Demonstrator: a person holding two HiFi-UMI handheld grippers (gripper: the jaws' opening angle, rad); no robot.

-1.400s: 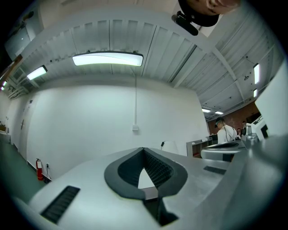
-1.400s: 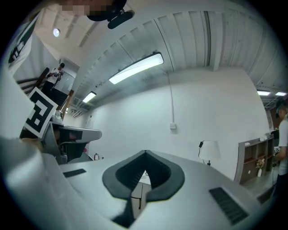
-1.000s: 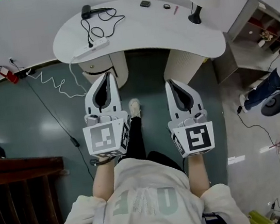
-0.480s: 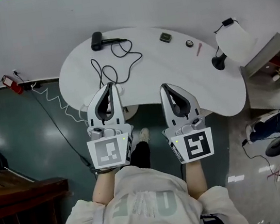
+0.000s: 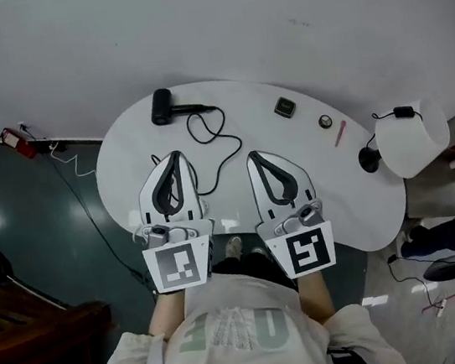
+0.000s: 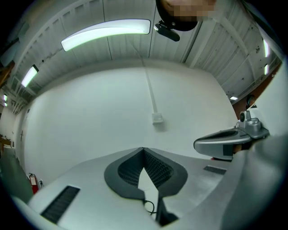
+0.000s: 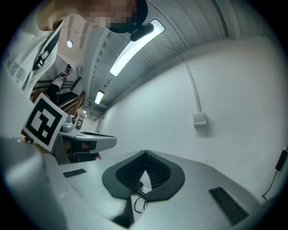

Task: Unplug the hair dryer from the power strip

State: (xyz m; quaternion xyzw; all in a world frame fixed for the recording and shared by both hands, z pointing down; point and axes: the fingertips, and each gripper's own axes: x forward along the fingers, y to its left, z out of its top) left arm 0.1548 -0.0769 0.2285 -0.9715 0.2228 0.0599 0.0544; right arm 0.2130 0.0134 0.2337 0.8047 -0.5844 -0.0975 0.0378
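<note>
Your left tongs (image 5: pixel 174 154) and right tongs (image 5: pixel 251 157) are both pressed together, empty, held over the counter (image 5: pixel 312 181); hair dryer (image 5: pixel 162 106) lies at twelve o'clock of the left.

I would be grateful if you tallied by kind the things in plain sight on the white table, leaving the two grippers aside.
Black hair dryer with its black cord: 1
Small dark square object: 1
Small round object: 1
Thin pink stick-shaped item: 1
Table lamp with white shade and black base: 1
Total: 5
</note>
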